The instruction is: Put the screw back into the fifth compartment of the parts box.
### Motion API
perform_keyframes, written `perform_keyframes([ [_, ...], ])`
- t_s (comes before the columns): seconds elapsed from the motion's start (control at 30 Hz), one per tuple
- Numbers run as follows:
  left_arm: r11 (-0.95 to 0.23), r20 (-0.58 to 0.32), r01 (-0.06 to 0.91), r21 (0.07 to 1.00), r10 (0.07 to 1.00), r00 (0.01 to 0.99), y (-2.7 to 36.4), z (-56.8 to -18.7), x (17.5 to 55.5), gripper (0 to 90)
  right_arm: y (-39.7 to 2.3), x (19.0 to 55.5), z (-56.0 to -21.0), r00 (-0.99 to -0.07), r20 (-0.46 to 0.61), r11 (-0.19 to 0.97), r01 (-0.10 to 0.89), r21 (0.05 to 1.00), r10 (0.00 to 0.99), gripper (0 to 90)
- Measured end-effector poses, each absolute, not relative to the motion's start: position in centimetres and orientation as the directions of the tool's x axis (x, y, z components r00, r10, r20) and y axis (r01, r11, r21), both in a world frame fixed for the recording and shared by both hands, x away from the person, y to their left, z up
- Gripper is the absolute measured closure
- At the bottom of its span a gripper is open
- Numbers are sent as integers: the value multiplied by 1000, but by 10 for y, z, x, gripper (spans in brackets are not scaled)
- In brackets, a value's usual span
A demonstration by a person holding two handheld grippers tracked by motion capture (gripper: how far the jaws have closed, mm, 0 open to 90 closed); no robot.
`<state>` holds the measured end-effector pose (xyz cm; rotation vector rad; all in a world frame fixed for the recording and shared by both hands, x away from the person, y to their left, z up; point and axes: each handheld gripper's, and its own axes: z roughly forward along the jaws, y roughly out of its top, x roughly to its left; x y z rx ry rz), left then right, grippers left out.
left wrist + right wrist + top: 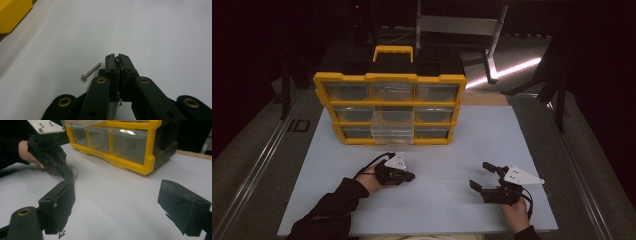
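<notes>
White table (437,200), yellow drawer organizer (389,107) at back | left gripper (117,56) pressed together on nothing (screw (91,71) lies just beside its tips) | right gripper (478,175) spread wide, well apart.

High view: above, looking fwd/down, far off, whole white mat (437,150). Left gripper view: close, low over mat. Right gripper view: low, faces yellow organizer (140,152) at top centre; shared w/ high view.

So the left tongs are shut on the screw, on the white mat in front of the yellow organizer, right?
Not quite. The left tongs are shut, but empty: the left gripper view shows the screw lying on the white mat beside them, in front of the yellow organizer.
</notes>
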<state>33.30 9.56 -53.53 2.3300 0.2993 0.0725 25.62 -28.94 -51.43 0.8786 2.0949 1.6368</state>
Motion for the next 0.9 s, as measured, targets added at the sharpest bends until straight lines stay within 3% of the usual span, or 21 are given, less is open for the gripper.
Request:
perform_keyframes([
  [0.17, -679, -12, 188, 710, 255, 967, 96, -533, 330, 886, -290, 256, -514, -751, 107, 144, 261, 955, 652, 143],
  [0.9, -634, -58, 212, 744, 255, 965, 102, -492, 320, 887, -289, 257, -515, -750, 107, 147, 264, 953, 652, 143],
])
